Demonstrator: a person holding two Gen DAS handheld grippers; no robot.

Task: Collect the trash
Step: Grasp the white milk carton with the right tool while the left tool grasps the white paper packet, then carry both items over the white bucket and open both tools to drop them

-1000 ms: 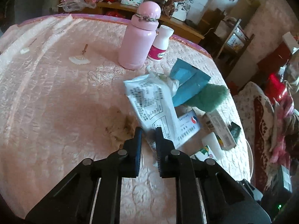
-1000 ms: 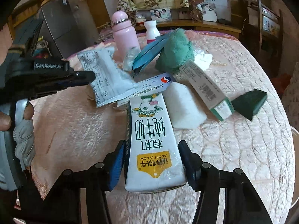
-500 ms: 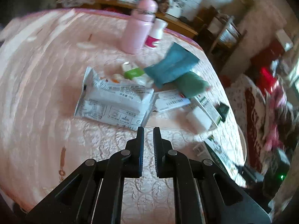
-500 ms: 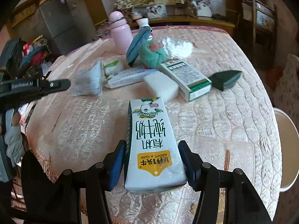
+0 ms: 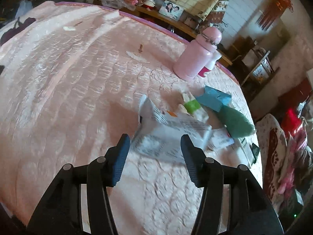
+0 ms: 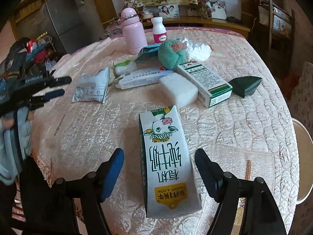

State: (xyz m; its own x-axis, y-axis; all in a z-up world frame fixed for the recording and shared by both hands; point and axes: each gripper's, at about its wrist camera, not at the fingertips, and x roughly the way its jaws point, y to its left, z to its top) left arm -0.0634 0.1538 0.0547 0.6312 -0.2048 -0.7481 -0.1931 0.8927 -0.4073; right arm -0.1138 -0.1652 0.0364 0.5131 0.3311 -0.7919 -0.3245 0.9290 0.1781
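Note:
My right gripper (image 6: pixel 159 156) is opening. A white milk carton (image 6: pixel 166 166) with a cow picture lies between its fingers on the pink tablecloth (image 6: pixel 244 127), with a gap on each side. My left gripper (image 5: pixel 155 152) is opening too, tilted down over the table. A crumpled white printed wrapper (image 5: pixel 168 135) lies just past its fingertips, and the pads do not press on it. In the right wrist view the left gripper (image 6: pixel 62 87) sits at the left, beside the same wrapper (image 6: pixel 92 86).
Beyond lie a long white box (image 6: pixel 140 77), white foam block (image 6: pixel 178 90), green-and-white medicine box (image 6: pixel 205 82), dark green wedge (image 6: pixel 246 85), green cloth ball (image 6: pixel 172 54), blue packet (image 5: pixel 213 99), pink bottle (image 6: pixel 133 33) and pill bottle (image 6: pixel 159 31). A white bin (image 6: pixel 302 156) stands past the right table edge.
The right jaws have spread off the milk carton, letting it go. The left gripper, shut before, now stands open and has moved in low over the white wrapper, which lies flat on the table.

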